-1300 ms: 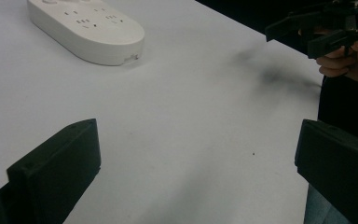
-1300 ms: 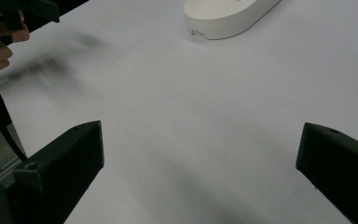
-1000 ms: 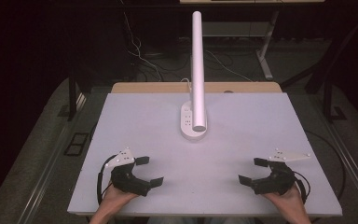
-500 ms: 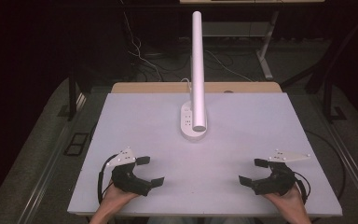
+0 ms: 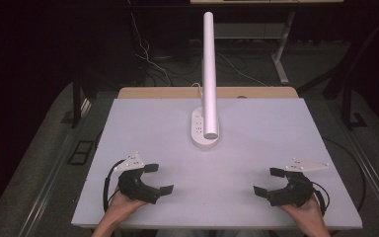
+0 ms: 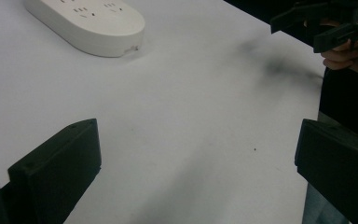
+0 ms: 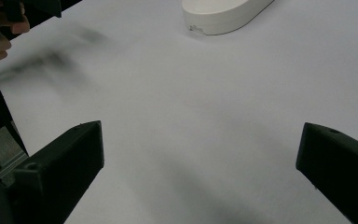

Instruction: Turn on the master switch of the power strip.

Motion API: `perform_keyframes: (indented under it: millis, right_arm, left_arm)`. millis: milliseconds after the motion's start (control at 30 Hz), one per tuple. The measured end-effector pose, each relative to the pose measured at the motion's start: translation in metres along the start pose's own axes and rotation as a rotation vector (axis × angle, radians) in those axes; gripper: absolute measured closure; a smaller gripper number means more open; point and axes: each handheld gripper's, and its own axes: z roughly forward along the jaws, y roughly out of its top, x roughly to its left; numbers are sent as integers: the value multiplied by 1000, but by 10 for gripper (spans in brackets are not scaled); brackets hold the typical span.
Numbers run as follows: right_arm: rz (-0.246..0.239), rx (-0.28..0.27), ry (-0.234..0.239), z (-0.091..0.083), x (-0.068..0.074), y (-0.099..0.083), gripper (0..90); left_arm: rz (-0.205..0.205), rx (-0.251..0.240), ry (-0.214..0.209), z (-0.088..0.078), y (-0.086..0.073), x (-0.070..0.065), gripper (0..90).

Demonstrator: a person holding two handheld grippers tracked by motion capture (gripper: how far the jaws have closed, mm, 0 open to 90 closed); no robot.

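L gripper (image 5: 159,178): jaws wide, empty, near table (image 5: 256,148) edge.
R gripper (image 5: 267,181): same.
Power strip (image 5: 205,129): centre, well ahead, between both.

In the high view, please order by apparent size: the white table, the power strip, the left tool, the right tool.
1. White table, by far the largest.
2. Left tool and right tool: they look alike, so no ranking between them.
3. Power strip, partly hidden behind the white tube, so its place is unsure.

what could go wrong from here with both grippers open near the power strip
The white tube hangs over the power strip, so a gripper coming from above might hit it. The left gripper and right gripper face each other, both open and empty; if both go for the strip they may collide. The strip's cable could snag.
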Motion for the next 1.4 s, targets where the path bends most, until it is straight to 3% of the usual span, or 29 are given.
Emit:
perform_keyframes:
  millis: [933,1400]
  right_arm:
    - [-2,-6,-4,-1,-1,0,2]
    - [-2,-3,-2,-1,-2,0,2]
  left_arm:
    - [-15,47,15,-3,36,16,0]
    - [-2,72,10,10,55,23,0]
